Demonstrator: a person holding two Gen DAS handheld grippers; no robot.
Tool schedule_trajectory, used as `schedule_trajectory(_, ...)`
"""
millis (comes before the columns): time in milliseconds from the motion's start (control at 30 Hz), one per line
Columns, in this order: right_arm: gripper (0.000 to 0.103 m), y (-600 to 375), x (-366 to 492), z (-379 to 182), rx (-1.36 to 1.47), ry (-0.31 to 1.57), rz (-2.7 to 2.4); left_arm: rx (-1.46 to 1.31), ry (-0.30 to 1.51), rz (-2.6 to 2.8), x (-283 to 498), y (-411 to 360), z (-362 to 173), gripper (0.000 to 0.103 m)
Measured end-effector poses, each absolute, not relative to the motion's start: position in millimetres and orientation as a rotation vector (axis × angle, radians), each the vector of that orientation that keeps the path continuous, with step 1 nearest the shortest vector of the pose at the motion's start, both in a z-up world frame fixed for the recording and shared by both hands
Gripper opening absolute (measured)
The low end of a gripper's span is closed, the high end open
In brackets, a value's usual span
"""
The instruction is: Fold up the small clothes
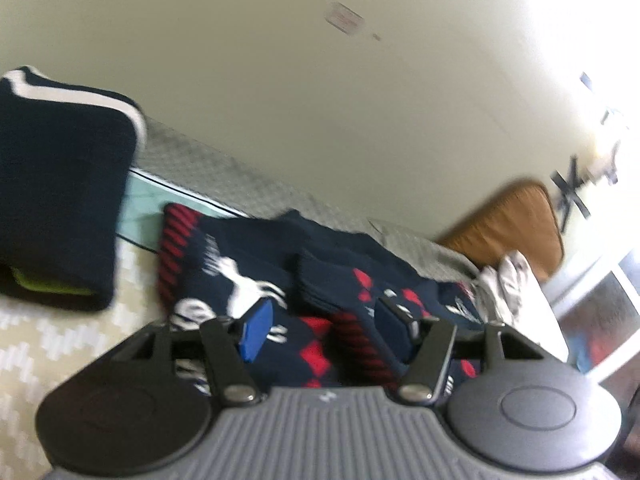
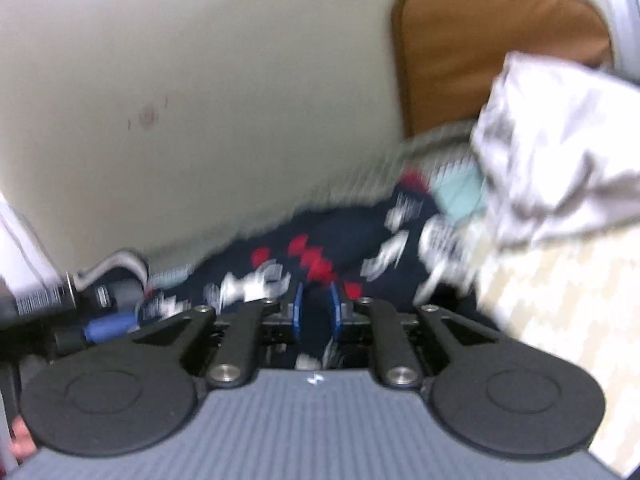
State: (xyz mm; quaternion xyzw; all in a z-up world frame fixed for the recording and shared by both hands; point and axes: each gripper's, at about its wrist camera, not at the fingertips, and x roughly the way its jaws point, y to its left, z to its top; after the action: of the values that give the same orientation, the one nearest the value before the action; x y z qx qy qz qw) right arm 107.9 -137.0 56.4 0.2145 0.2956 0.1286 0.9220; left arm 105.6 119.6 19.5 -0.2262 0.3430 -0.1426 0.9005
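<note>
On the bed (image 1: 60, 340), against the pale wall (image 1: 280, 120), the navy patterned garment (image 1: 248, 264) is lying bunched, with red diamonds and white figures showing. It is being used as the landmark.

Left hand-held gripper (image 1: 324, 316): jaws are being held about half apart over the garment's near edge, one blue pad (image 1: 256, 328) showing; cloth is sitting between the fingers, but whether the pads are pressing on it cannot be told. Right hand-held gripper (image 2: 316, 312): jaws are standing nearly closed, dark fabric of the garment (image 2: 320, 240) is lying in the narrow gap; a real grip cannot be confirmed, the view is blurred.

Risks, as judged: cloth is likely being caught only by an outer layer, so a pull could be dragging the whole bunch instead of turning one fold. With a loose left grip, the edge could be slipping out mid-fold. The knit looks thick, so layers could be springing back.

Room: left of the garment, a folded navy piece with a white stripe (image 1: 60, 184) is resting near; sweeping that way could be disturbing it. Right of the garment, a white crumpled cloth (image 2: 560, 160) is lying just beside, with a brown cushion (image 2: 500, 48) behind. Behind the garment, the wall is blocking travel. Open bed surface is being left mostly on the near side.
</note>
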Motion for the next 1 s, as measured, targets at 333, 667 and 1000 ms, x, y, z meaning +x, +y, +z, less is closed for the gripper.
schedule_trajectory(333, 0.029, -115, 186, 11, 0.326, 0.727, 0.337, 0.018, 0.712, -0.268, 100, 38, -14, 0.056)
schedule_trajectory(667, 0.038, -210, 98, 51, 0.367, 0.748, 0.387, -0.162, 0.600, -0.181, 76, 90, 43, 0.057)
schedule_trajectory(1000, 0.040, -279, 5, 34, 0.423, 0.751, 0.458, -0.154, 0.756, -0.106, -45, 102, -11, 0.059)
